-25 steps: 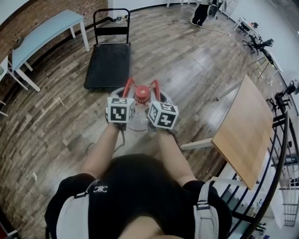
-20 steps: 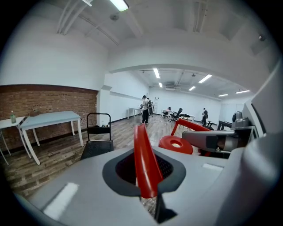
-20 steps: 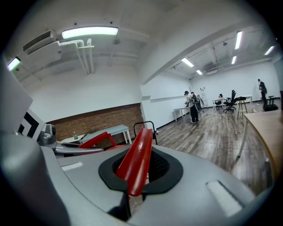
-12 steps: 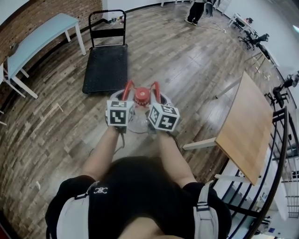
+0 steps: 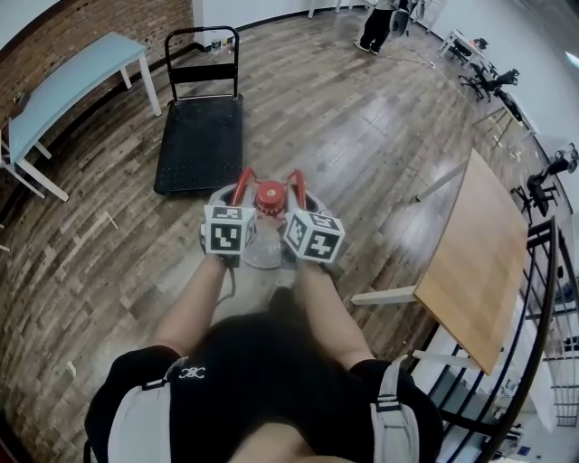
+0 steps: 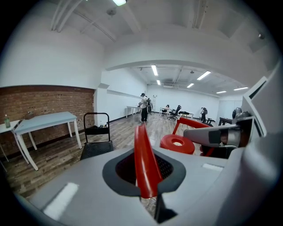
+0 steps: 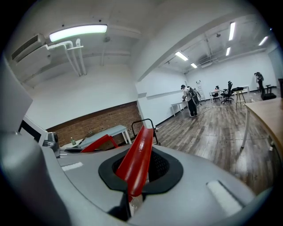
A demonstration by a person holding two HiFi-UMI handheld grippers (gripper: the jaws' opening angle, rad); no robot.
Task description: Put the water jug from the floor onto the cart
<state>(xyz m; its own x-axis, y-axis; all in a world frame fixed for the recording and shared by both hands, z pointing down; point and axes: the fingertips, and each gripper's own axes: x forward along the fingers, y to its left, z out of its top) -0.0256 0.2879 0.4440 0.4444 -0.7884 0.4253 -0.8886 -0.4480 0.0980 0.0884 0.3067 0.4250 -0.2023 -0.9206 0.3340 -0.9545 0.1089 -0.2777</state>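
A clear water jug [image 5: 262, 242] with a red cap [image 5: 270, 195] hangs between my two grippers, just in front of my body. It has two red handle straps, one on each side. My left gripper [image 5: 238, 204] is shut on the left strap [image 6: 143, 161]. My right gripper [image 5: 297, 206] is shut on the right strap [image 7: 139, 154]. In the left gripper view the cap [image 6: 177, 143] shows at the right. The black flat cart [image 5: 196, 136] with its upright push handle [image 5: 201, 50] stands on the wood floor ahead and slightly left.
A light blue table [image 5: 72, 77] stands along the brick wall at left. A wooden table top [image 5: 472, 249] is at my right, with a black railing [image 5: 543, 298] beyond it. A person [image 5: 375, 23] stands far across the room.
Both grippers have moved forward with the jug between them. The cart now appears nearer. Both grips are unchanged.
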